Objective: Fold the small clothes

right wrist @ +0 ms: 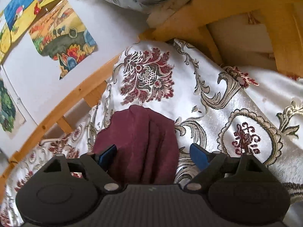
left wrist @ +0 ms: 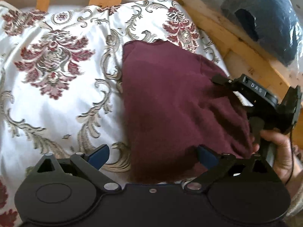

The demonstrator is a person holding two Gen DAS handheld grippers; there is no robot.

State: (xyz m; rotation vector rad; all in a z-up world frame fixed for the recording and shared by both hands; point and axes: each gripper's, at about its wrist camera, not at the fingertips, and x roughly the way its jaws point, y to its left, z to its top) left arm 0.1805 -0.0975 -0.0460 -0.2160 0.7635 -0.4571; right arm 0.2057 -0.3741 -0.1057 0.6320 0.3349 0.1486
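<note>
A maroon knit garment lies folded on a white bedspread with red and gold floral pattern. My left gripper is open, its blue pads spread wide over the garment's near edge. The right gripper's black body shows at the garment's right side, held by a hand. In the right wrist view the garment lies between my right gripper's open blue pads, and the bedspread lies around it.
A wooden bed frame runs along the far and right sides. A dark bundle in clear plastic rests beyond it. Colourful pictures hang on the white wall left of the bed.
</note>
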